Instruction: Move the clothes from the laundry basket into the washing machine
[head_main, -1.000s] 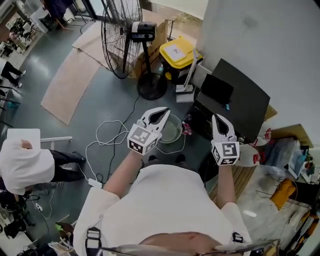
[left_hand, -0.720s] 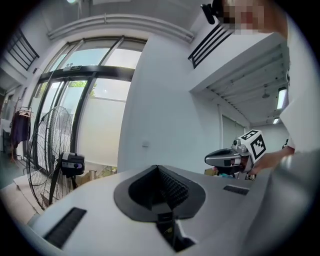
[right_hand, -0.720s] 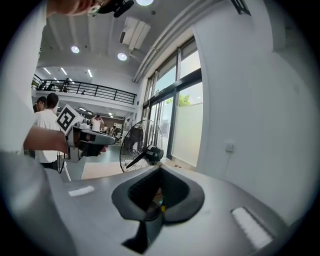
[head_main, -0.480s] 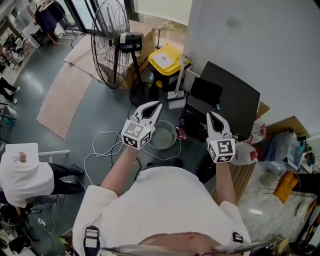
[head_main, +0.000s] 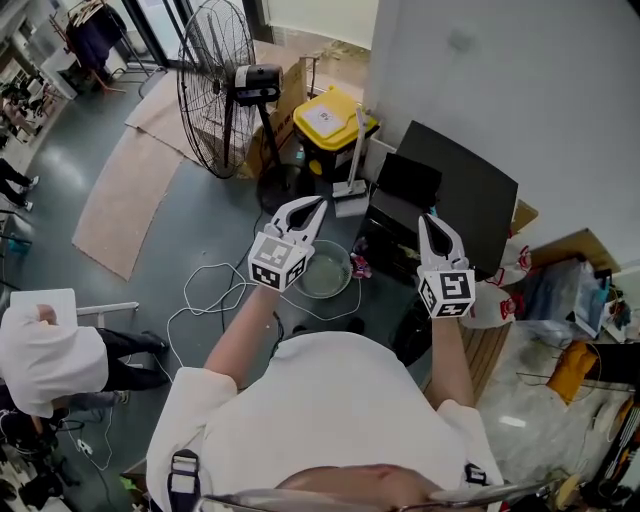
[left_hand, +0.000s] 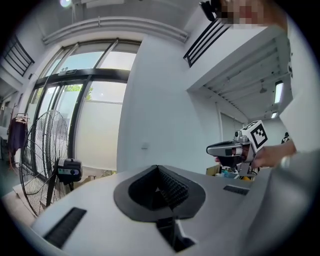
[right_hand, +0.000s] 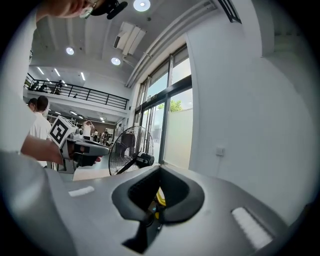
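Observation:
In the head view I hold both grippers up level in front of my chest. My left gripper (head_main: 312, 208) is shut with nothing in it. My right gripper (head_main: 431, 222) is likewise shut and empty. Below and between them a round translucent basket (head_main: 326, 270) stands on the floor, looking empty, with a small pink item (head_main: 360, 268) beside it. A dark boxy machine (head_main: 470, 200) stands against the white wall under the right gripper. In the left gripper view the jaws (left_hand: 159, 170) meet; in the right gripper view the jaws (right_hand: 159, 172) meet too.
A big standing fan (head_main: 215, 85) and a yellow-lidded bin (head_main: 335, 115) are at the back. White cables (head_main: 215, 285) loop over the floor at left. A person (head_main: 50, 350) sits at far left. Bags and clutter (head_main: 560, 310) fill the right side.
Both grippers have risen slightly and stay shut and empty. The head view has shifted, so the fan and bin sit a little further left.

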